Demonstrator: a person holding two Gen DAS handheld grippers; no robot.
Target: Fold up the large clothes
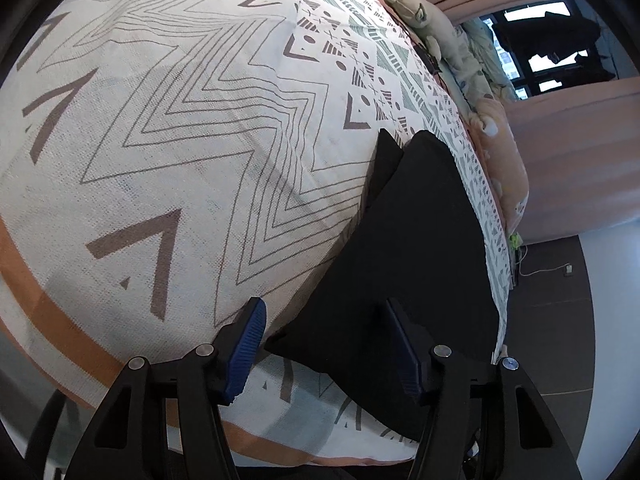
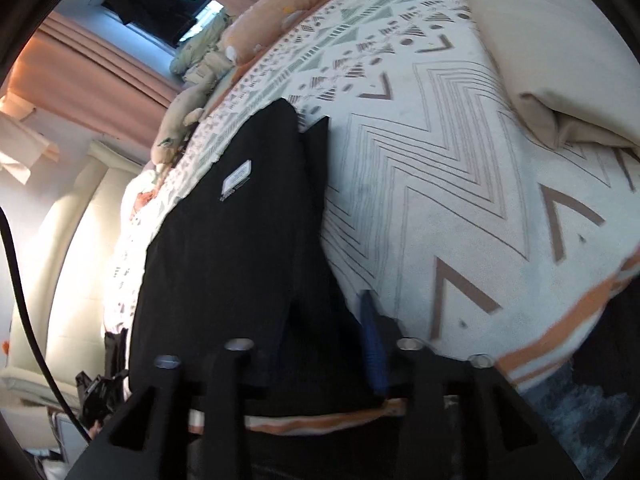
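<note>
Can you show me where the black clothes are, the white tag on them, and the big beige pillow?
black clothes (image 2: 224, 264): right wrist view, middle of the folded fabric.
white tag (image 2: 237, 177): right wrist view, center of the label.
beige pillow (image 2: 548, 40): right wrist view, its broad top face.

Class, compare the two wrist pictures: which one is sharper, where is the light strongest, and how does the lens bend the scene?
Left wrist view: crisp, the bedspread weave and blue pads sharp; the window is blown out behind dark shapes. Right wrist view: softer, motion-smeared near the jaws, with glare on the cream headboard. Both: fisheye bulges the bed, with dark corners; the black garment shows almost no detail.
</note>
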